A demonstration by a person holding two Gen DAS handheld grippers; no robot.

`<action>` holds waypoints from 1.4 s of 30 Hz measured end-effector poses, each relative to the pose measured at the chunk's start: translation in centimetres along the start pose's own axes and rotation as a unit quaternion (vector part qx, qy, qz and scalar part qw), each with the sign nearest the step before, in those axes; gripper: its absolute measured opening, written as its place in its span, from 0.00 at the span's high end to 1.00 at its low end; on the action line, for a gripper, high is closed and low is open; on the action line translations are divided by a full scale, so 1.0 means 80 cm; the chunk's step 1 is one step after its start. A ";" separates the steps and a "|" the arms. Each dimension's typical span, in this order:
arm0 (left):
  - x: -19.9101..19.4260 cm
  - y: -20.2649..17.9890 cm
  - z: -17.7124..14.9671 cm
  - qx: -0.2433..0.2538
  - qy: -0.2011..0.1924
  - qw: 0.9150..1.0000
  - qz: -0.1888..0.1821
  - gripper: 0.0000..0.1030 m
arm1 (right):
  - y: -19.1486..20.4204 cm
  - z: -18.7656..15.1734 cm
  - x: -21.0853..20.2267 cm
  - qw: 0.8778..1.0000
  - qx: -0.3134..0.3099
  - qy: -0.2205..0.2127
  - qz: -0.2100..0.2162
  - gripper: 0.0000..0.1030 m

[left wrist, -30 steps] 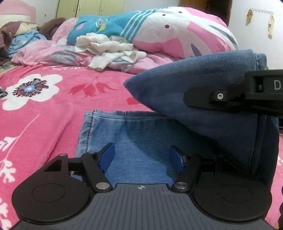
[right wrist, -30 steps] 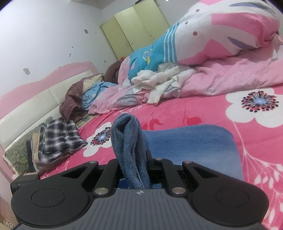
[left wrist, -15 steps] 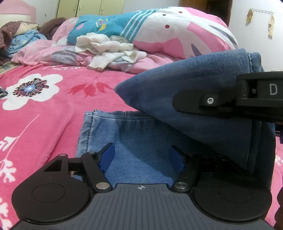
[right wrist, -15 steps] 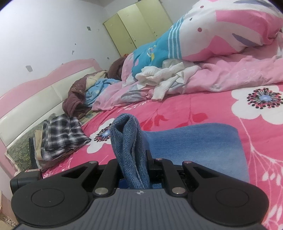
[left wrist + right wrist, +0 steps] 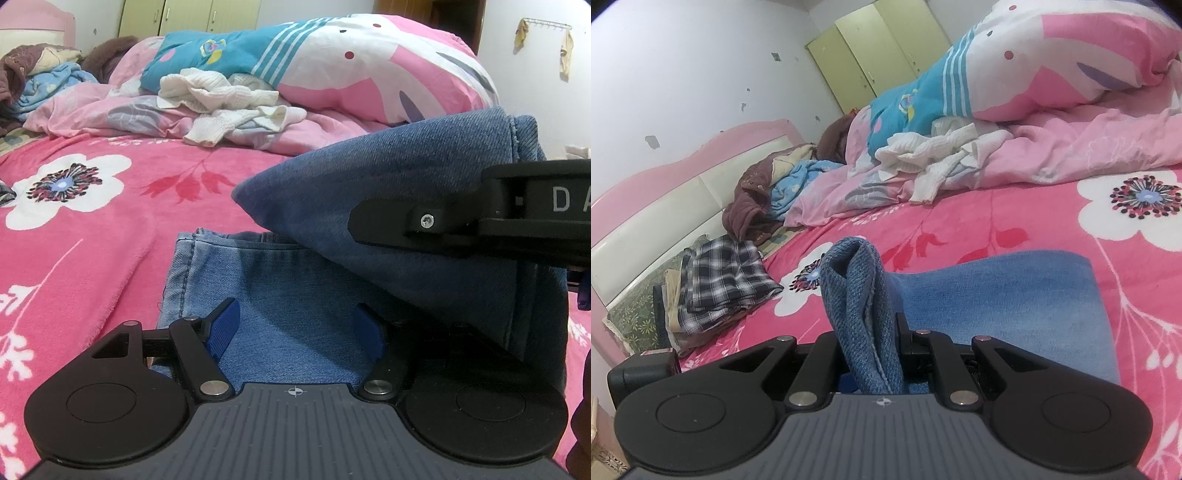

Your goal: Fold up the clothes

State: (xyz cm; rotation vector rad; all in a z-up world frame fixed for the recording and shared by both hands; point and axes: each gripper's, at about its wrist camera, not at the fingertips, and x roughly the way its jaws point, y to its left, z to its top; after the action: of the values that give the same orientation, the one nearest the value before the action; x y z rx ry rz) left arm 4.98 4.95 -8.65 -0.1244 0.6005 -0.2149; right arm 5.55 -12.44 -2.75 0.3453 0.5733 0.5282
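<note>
Right wrist | jeans (image 5: 1015, 291) half-folded | right claw (image 5: 866, 354) pinching lifted denim fold

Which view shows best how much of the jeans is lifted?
The left wrist view: it shows the jeans raised in the right gripper over the flat layer. The right wrist view shows only the pinched fold.

Both the left gripper (image 5: 295, 325) and the right gripper (image 5: 866, 347) are matte black with round pivot discs, silver screws, ribbed grey bases bearing crosshair marks, and blue ribbed pads (image 5: 224, 328).
</note>
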 end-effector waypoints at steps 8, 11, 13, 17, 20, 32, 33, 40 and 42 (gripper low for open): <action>0.000 0.001 0.000 -0.002 -0.001 1.000 0.000 0.34 | -0.001 -0.002 0.001 1.000 0.001 0.003 0.001 0.90; -0.004 0.006 0.002 -0.019 -0.004 1.000 -0.004 0.34 | -0.001 -0.001 0.001 1.000 0.001 0.003 0.001 0.90; -0.009 0.013 0.003 -0.036 -0.007 0.999 -0.010 0.34 | -0.001 -0.001 0.001 1.000 0.002 0.002 0.002 0.90; -0.022 0.026 0.006 -0.061 -0.020 0.998 -0.019 0.34 | -0.005 0.001 -0.001 1.000 0.008 -0.006 0.006 0.90; -0.037 0.033 0.006 -0.062 -0.034 0.997 -0.021 0.34 | -0.006 0.003 -0.003 1.000 0.011 -0.012 0.008 0.90; -0.078 0.057 -0.011 -0.052 -0.064 0.996 -0.023 0.36 | 0.015 0.010 0.000 0.999 -0.026 -0.029 0.010 0.90; -0.078 0.060 -0.012 -0.056 -0.061 0.996 -0.025 0.36 | 0.020 0.010 0.002 0.999 -0.035 -0.029 0.010 0.90; -0.075 0.078 -0.018 -0.078 -0.047 0.995 -0.039 0.41 | 0.058 -0.001 0.009 0.992 -0.122 -0.025 0.000 0.90; -0.074 0.079 -0.020 -0.081 -0.045 0.995 -0.042 0.46 | 0.065 -0.006 0.012 0.989 -0.146 -0.020 -0.006 0.90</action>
State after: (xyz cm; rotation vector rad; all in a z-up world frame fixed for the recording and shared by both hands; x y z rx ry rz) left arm 0.37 12.43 -7.83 -0.3141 0.5229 -0.2411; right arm 3.98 -7.59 -1.17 0.0745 0.4513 0.5845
